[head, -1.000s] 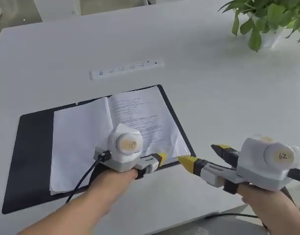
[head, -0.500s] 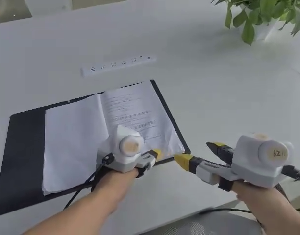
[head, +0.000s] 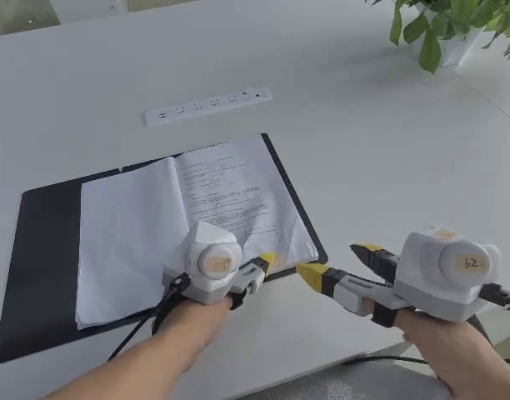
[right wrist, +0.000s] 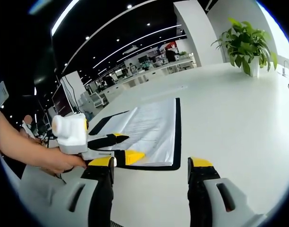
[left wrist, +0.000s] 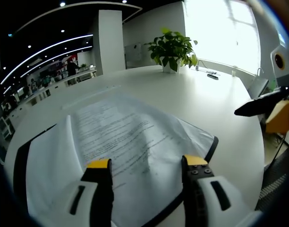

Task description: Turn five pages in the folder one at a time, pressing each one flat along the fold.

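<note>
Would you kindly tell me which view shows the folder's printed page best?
The left gripper view: the printed page lies close ahead, its text lines clear. The head view shows it smaller, partly behind the left claw. The right gripper view shows it far and foreshortened.

A white table (head: 388, 150) spreads across the head view. A white power strip (head: 207, 106) lies flat on it at 11 o'clock from the centre, its long side running nearly left to right. A leafy green potted plant (head: 442, 25) stands on the table between 1 and 2 o'clock, cut by the upper edge. In the left gripper view a white column (left wrist: 110, 42) rises at 11 o'clock. In the right gripper view, ceiling light strips (right wrist: 135, 40) curve at 12 o'clock.
</note>
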`<state>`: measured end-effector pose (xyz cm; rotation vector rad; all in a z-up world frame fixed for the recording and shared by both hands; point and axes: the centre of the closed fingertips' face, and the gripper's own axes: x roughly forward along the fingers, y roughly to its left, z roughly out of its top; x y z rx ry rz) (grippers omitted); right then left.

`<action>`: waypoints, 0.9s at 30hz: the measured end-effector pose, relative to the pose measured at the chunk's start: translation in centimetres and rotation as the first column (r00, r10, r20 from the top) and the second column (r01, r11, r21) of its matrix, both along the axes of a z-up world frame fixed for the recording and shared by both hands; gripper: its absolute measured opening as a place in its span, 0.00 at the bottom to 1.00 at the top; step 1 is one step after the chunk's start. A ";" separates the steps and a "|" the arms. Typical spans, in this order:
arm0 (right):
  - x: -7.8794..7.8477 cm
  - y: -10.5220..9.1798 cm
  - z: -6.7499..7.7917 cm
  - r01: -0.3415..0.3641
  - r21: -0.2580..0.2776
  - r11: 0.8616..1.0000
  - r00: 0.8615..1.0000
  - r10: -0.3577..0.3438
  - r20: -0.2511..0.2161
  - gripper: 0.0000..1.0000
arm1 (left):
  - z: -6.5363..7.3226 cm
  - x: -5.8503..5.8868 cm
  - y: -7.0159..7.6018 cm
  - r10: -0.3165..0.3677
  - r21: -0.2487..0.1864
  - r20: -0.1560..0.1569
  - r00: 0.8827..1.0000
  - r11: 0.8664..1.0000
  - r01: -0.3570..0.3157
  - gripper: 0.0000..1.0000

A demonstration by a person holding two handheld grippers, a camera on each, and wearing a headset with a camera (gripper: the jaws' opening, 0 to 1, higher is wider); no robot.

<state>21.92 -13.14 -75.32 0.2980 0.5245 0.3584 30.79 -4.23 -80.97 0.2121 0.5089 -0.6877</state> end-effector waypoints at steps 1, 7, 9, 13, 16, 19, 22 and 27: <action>0.0 0.0 -0.1 -0.002 -0.001 1.000 1.000 0.002 -0.001 0.62 | -0.1 -0.1 -0.1 -0.002 -0.001 -0.005 1.000 1.000 0.002 0.54; 0.0 0.1 0.0 -0.007 -0.001 1.000 1.000 0.007 -0.005 0.62 | -0.2 0.0 -0.1 -0.002 -0.005 -0.001 1.000 1.000 0.002 0.50; 0.0 0.1 0.0 -0.006 0.001 1.000 1.000 0.006 -0.007 0.62 | -0.2 0.1 -0.1 0.000 -0.006 -0.002 1.000 1.000 -0.001 0.48; 0.0 0.2 0.0 -0.005 0.005 1.000 1.000 0.005 -0.009 0.62 | -0.1 0.1 0.0 0.001 -0.003 0.002 1.000 1.000 -0.001 0.39; 0.0 0.2 -0.1 -0.010 0.000 1.000 1.000 0.010 -0.008 0.62 | -0.1 0.0 -0.1 -0.003 0.002 0.007 1.000 1.000 0.003 0.33; 0.0 0.2 -0.1 -0.007 0.002 1.000 1.000 0.007 -0.009 0.62 | 0.1 0.3 0.2 0.007 0.018 0.022 1.000 1.000 -0.008 0.19; 0.0 0.2 -0.2 -0.011 -0.001 1.000 1.000 0.011 -0.012 0.62 | -0.1 0.2 0.2 -0.001 0.023 0.020 1.000 1.000 0.001 0.18; 0.2 0.3 -0.5 -0.016 -0.003 1.000 1.000 0.016 -0.020 0.61 | 0.0 0.0 0.1 0.009 0.011 0.008 1.000 1.000 -0.009 0.13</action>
